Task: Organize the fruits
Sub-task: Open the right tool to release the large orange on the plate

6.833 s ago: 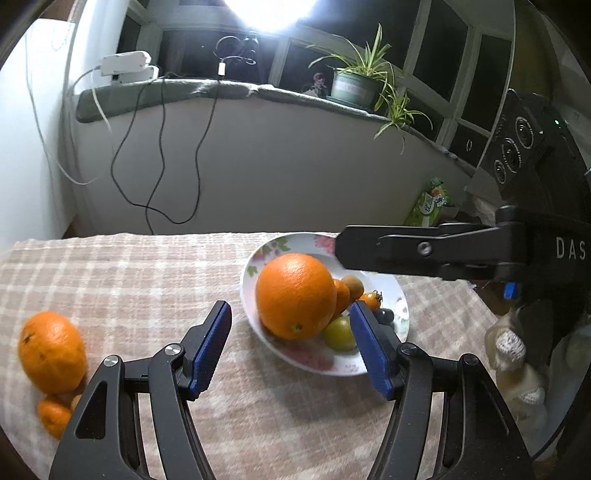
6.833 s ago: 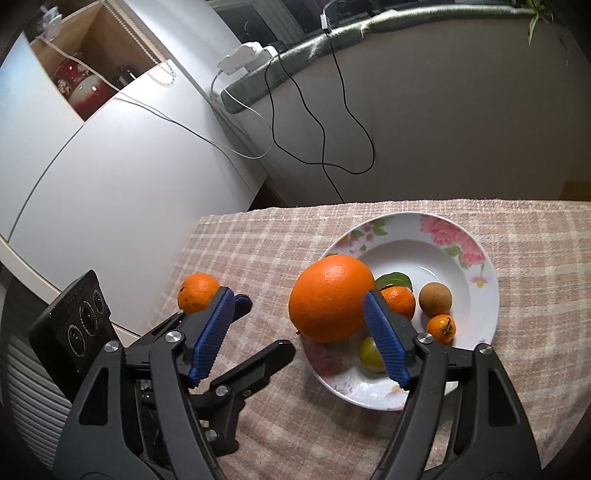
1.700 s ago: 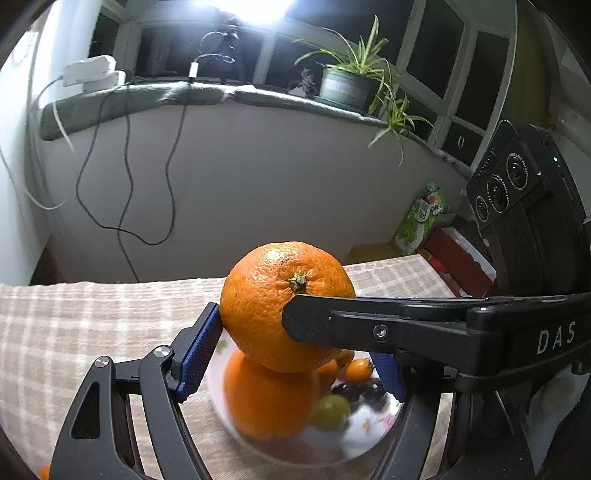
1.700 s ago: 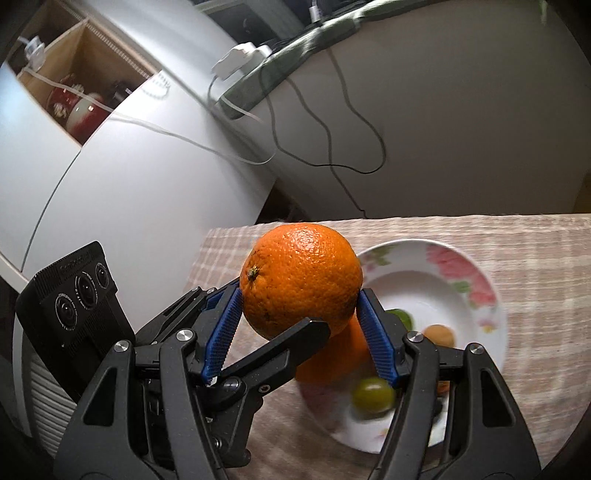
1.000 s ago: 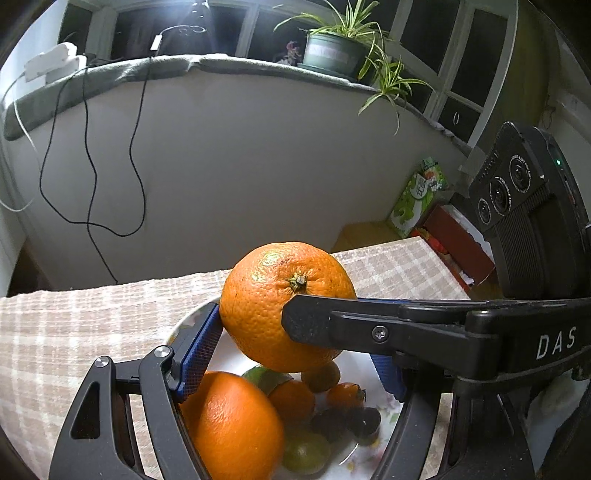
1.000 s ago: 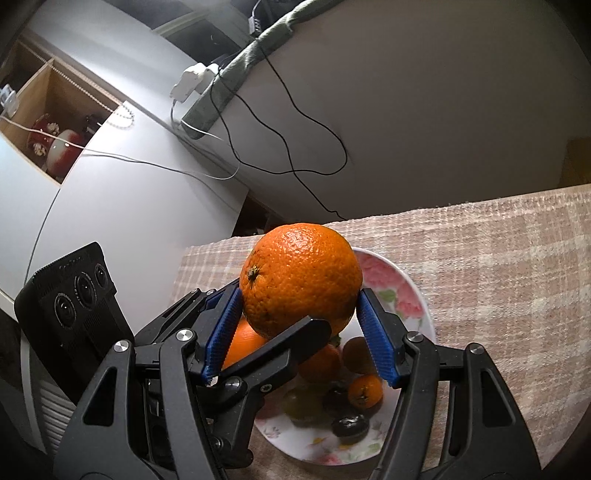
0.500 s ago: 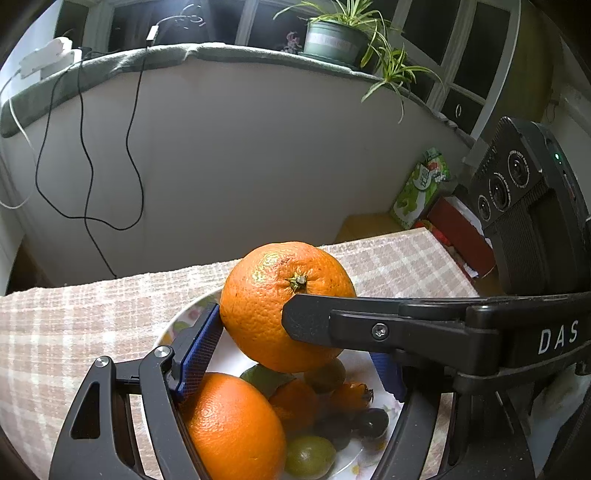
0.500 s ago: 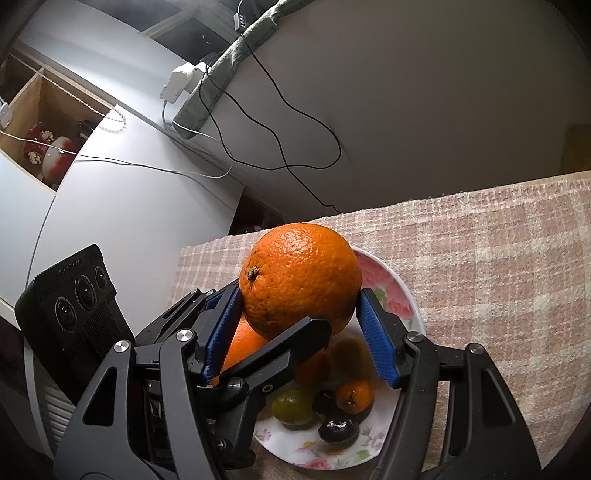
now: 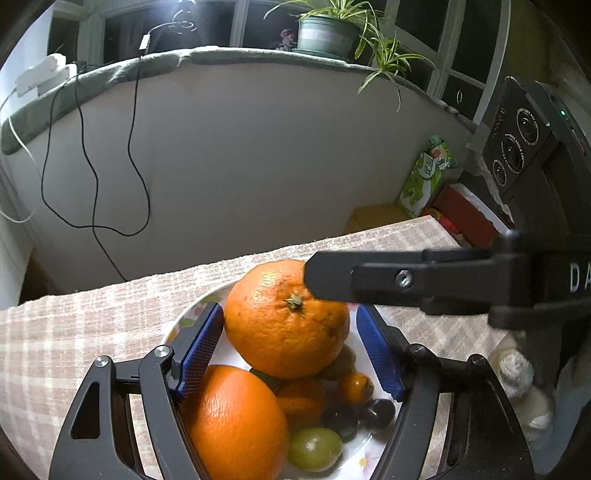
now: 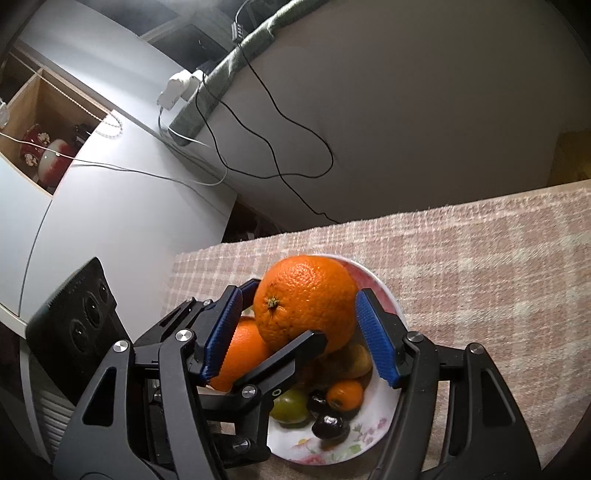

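Note:
A large orange (image 9: 286, 319) (image 10: 304, 302) rests on top of the fruit pile in the white floral plate (image 9: 184, 323) (image 10: 384, 295). Both grippers straddle it with their blue pads apart from its skin. My left gripper (image 9: 290, 347) is open around it. My right gripper (image 10: 301, 330) is open around it too, and its black finger (image 9: 402, 278) crosses the left wrist view. A second large orange (image 9: 232, 424) (image 10: 238, 350), a green fruit (image 9: 314, 448), small orange fruits and dark ones lie lower in the plate.
The plate stands on a beige checked tablecloth (image 10: 480, 266) near the table's far edge. Behind are a curved white wall with hanging cables (image 9: 92, 177), a potted plant (image 9: 328, 33) on the sill, and a white cabinet (image 10: 110, 206) at the left.
Both grippers have opened and let go of the large orange. It has dropped onto the fruit pile in the plate, and both grippers stand lower over the plate.

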Tool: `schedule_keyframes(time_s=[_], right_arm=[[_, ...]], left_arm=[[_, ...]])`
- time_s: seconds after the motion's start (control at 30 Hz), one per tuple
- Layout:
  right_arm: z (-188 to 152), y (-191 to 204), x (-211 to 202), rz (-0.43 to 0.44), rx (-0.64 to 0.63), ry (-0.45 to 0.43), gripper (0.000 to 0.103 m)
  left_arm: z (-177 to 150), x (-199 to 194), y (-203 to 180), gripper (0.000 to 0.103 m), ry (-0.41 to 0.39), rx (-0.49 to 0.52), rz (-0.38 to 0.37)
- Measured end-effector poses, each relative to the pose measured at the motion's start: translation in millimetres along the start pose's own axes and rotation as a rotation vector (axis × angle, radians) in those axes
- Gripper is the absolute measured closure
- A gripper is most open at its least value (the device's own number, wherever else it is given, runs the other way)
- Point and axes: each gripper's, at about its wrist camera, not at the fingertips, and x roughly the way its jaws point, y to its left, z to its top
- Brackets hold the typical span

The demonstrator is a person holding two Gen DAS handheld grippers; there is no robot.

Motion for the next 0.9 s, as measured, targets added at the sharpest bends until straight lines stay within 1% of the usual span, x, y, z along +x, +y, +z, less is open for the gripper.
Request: schedule_keyframes(time_s=[0.27,0.57,0.6,0.67,0.9], right_arm=[[-4,3,-10,-0.01,-0.001,-0.012,0.036],[-14,18,-29,-0.045,-0.042,-0.037,0.036],[-15,20,-31,-0.049,-0.047,-0.04,0.035],[-19,23,-36,-0.064,-0.062,-0.051,0.03],[-34,41,-45,-0.114,-0.121,-0.069,0.029]], left_arm=[[-4,-14,2,0.03,-0.017,-0.008,0.003],[-10,-41,0,0.03,-0.053,-0.002,0.007],[-12,-46,0,0.03,-0.059,-0.002,0.007],[-13,-53,-2,0.03,-0.068,0.001,0.009],[-28,-87,-6,0.029,-0.117,0.017,0.032]])
